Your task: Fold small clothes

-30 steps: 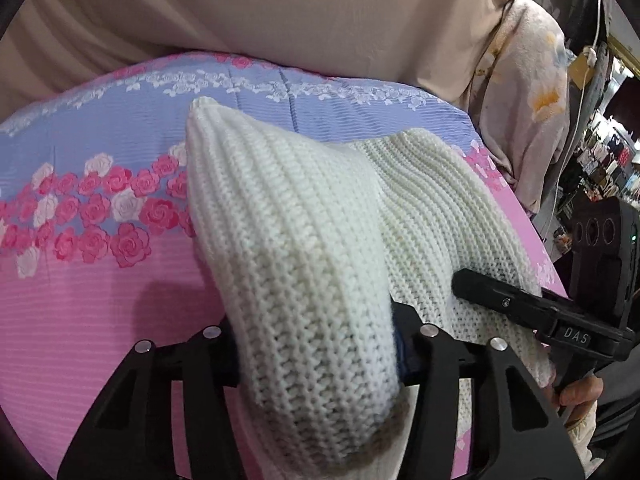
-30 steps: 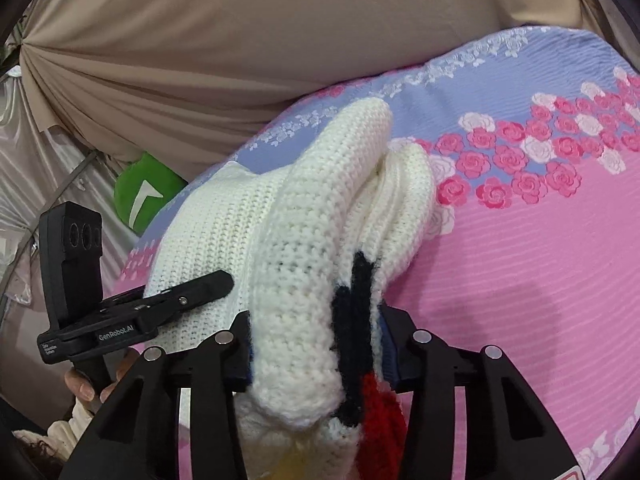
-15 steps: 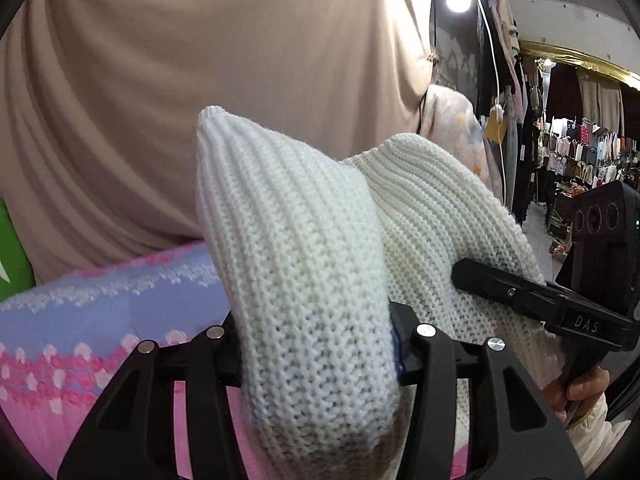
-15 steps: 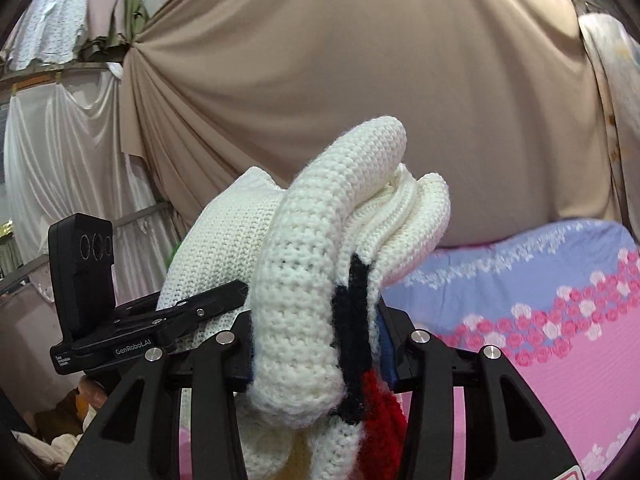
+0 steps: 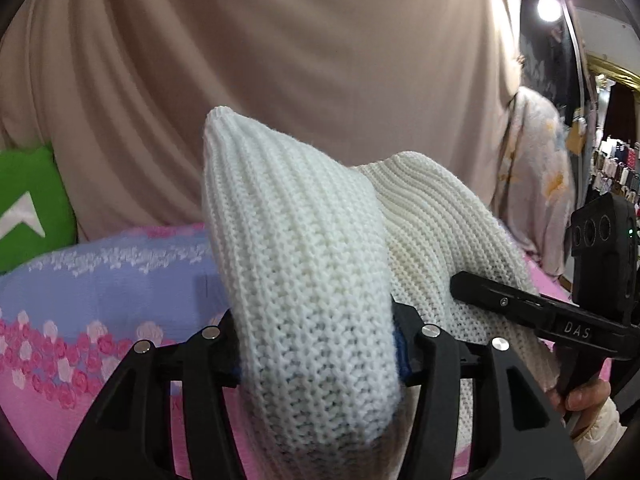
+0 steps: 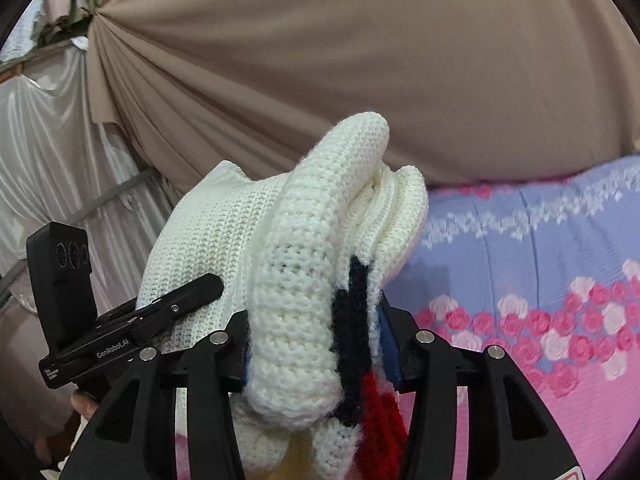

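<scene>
Between the pads of the left gripper (image 5: 316,354) and the right gripper (image 6: 312,352), both clamped on thick bunches of the white knitted sweater (image 5: 296,264), the grip has just loosened slightly. Held above the floral bed (image 6: 540,280), the bulky knit could slip out and unfold.

Below me I see the bed (image 6: 540,248), spread with a sheet (image 5: 112,280) of lilac and pink printed with roses; a green cushion (image 5: 28,204) sits at its far edge.

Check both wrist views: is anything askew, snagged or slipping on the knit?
Nothing stands out. The white knit sweater is bunched thick between the left gripper and the right gripper, with no loose threads or tears visible. Its hanging lower part is out of view.
</scene>
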{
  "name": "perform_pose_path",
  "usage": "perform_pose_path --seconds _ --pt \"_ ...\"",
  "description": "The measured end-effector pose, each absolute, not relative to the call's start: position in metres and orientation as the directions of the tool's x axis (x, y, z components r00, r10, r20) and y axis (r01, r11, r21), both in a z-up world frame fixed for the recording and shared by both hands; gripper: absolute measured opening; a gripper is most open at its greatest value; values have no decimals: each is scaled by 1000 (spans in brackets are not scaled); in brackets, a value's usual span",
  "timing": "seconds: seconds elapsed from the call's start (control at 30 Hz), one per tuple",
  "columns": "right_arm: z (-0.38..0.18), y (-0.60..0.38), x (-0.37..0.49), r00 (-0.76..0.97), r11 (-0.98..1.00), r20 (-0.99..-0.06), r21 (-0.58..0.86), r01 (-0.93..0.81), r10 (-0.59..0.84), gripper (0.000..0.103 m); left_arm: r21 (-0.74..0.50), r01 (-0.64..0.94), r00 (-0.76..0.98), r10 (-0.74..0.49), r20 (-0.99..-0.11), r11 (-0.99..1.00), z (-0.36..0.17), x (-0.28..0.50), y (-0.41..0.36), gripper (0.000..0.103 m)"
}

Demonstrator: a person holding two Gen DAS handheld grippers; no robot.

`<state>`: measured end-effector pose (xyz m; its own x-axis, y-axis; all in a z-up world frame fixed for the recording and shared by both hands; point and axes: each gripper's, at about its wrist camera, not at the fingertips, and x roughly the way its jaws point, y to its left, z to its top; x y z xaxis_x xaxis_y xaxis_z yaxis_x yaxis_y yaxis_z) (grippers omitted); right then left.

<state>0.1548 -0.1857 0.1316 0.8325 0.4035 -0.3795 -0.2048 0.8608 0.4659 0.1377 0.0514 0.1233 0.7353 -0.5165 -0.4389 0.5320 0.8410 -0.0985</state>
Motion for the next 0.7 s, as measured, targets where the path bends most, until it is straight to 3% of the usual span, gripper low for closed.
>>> perform_pose_path --seconds 0.1,0.13,0.23,0.33,0.37,0.43,0.5,0.6,0.67,0.7 --pt "62 -177 201 749 882 -551 461 -93 367 48 -207 431 653 -462 -601 878 41 195 62 52" --pt "44 -179 208 727 894 -600 447 -41 333 48 -235 384 637 -440 -633 893 23 206 69 59" --pt "55 -194 192 756 865 -539 496 -71 372 50 -403 394 615 -562 -553 826 22 204 105 60" --pt "82 -199 174 787 894 -522 440 -83 330 55 -344 396 672 -524 -524 852 47 186 118 61" --pt "86 -199 172 782 897 -524 432 -98 338 60 -313 403 688 -511 -516 860 54 182 119 64" --pt "87 -197 178 772 905 -541 413 -102 333 69 -288 426 690 -514 -510 857 61 180 118 84" --pt "74 -195 196 736 900 -575 422 -108 358 78 -302 435 660 -529 -533 848 57 190 110 87" --pt "40 -193 233 642 870 -640 485 -88 422 78 -324 415 616 -525 -587 850 41 210 100 87" --pt "24 -190 249 617 842 -632 531 -97 470 74 -385 405 559 -558 -613 829 26 228 100 79" --pt "22 -191 253 618 816 -604 568 -110 504 57 -416 409 534 -583 -613 812 21 233 98 70"
